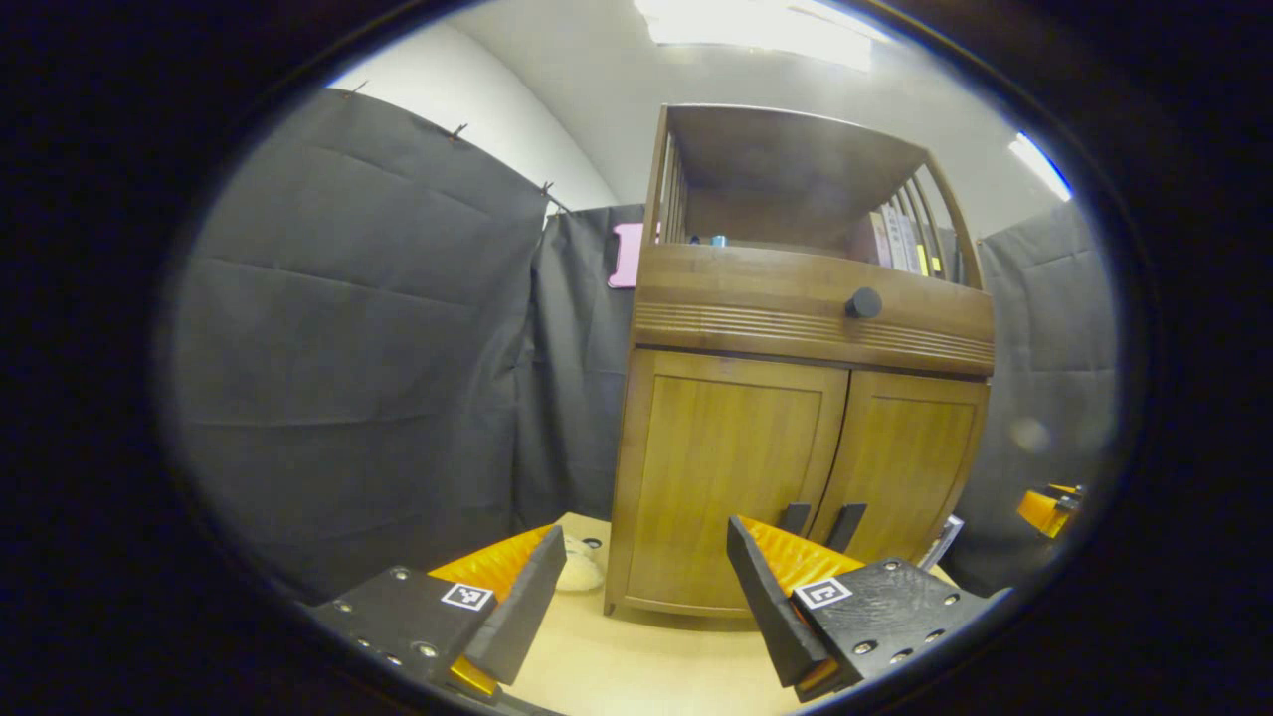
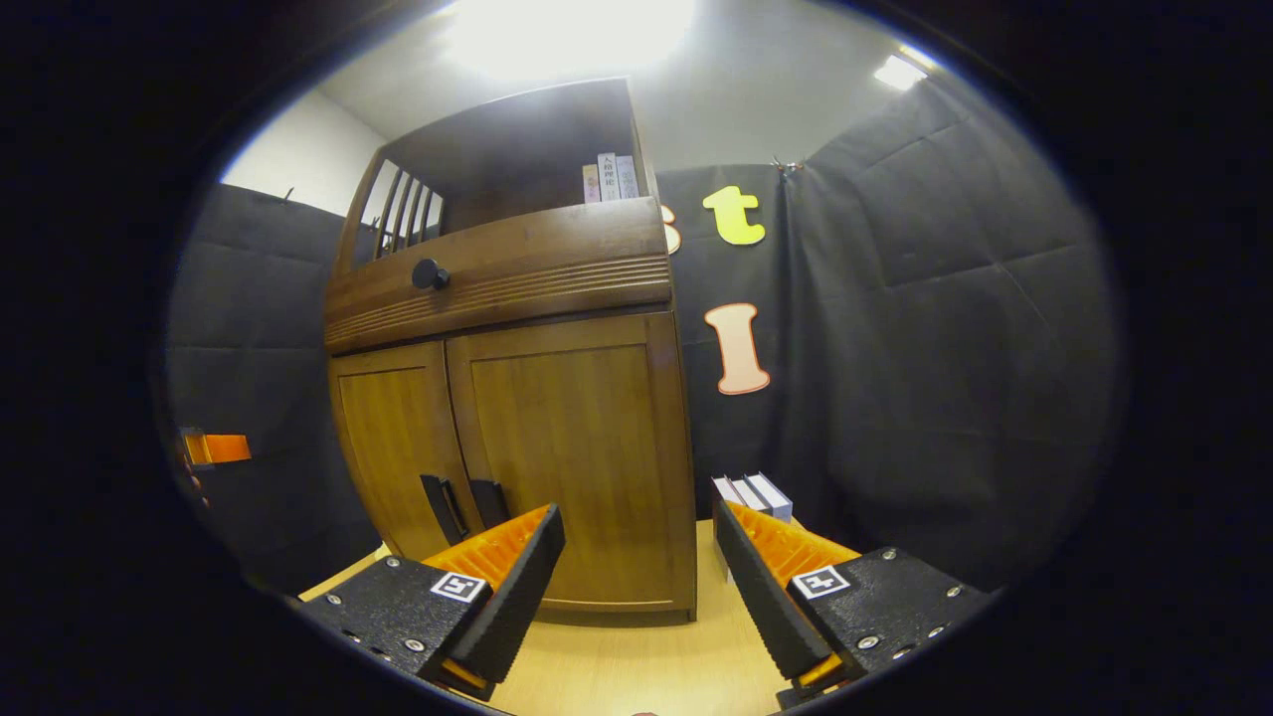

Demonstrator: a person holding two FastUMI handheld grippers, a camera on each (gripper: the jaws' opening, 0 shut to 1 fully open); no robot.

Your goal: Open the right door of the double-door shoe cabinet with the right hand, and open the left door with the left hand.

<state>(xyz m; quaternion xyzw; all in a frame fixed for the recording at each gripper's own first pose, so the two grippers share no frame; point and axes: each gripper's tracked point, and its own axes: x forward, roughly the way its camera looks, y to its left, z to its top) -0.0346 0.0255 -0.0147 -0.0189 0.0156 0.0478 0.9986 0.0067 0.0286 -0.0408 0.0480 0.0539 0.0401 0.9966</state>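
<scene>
Nothing is done yet: both doors, right door (image 2: 577,457) and left door (image 1: 726,477), look closed. Your right gripper (image 2: 636,577) and left gripper (image 1: 636,587) hold fingers apart, near them.

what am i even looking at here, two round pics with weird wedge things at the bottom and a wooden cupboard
These come from two small cameras, each riding on a hand-held gripper that a person carries, one in each hand. No robot arm is involved. The wedge shapes at the bottom of each picture are that gripper's own two fingers.

In the left gripper view, the left hand-held gripper is open and holds nothing. In the right gripper view, the right hand-held gripper is likewise open and empty.

Both face a wooden shoe cabinet standing on a light wooden surface. Its left door and right door are both closed, each with a dark handle near the middle seam. Above them is a drawer-like front with a round knob, and books stand on the open top shelf. Grey cloth forms the booth's walls.
</scene>
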